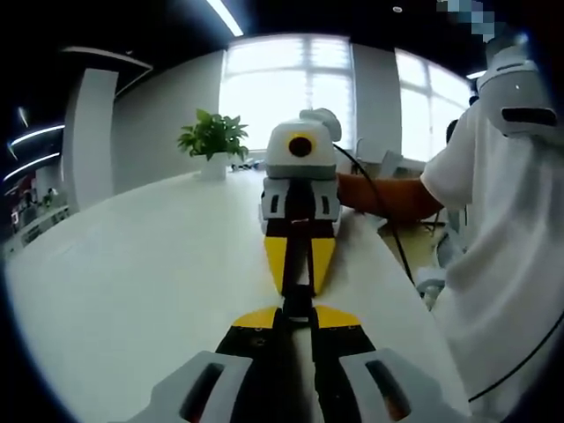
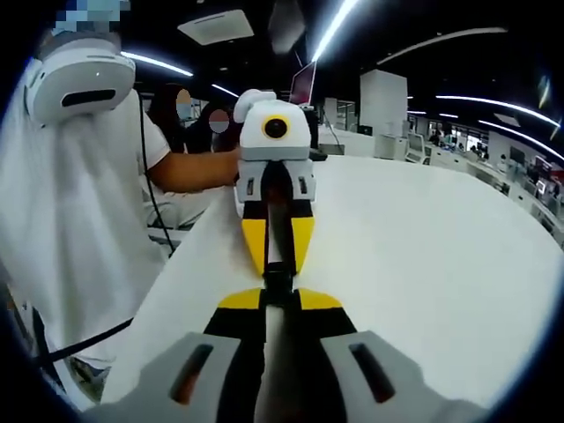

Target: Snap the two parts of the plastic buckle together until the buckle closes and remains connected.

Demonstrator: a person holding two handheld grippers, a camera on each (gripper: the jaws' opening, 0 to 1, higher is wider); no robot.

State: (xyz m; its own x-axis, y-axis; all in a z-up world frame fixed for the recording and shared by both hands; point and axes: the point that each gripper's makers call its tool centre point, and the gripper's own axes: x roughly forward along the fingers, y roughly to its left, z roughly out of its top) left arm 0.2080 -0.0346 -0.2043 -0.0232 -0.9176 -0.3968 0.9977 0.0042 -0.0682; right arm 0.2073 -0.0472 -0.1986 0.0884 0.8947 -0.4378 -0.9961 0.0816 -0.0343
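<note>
Facing tip to tip, the two black plastic buckle halves [image 1: 298, 304] meet between the opposed grippers, long axis running along both sets of jaws above the white table [image 1: 141, 282]. Left gripper [image 1: 298, 315] is clamped on its half; right gripper [image 2: 278, 298] likewise, each equally near. Whether the halves have latched cannot be told. A potted green plant [image 1: 212, 141] stands well beyond; nothing obstructs.
</note>
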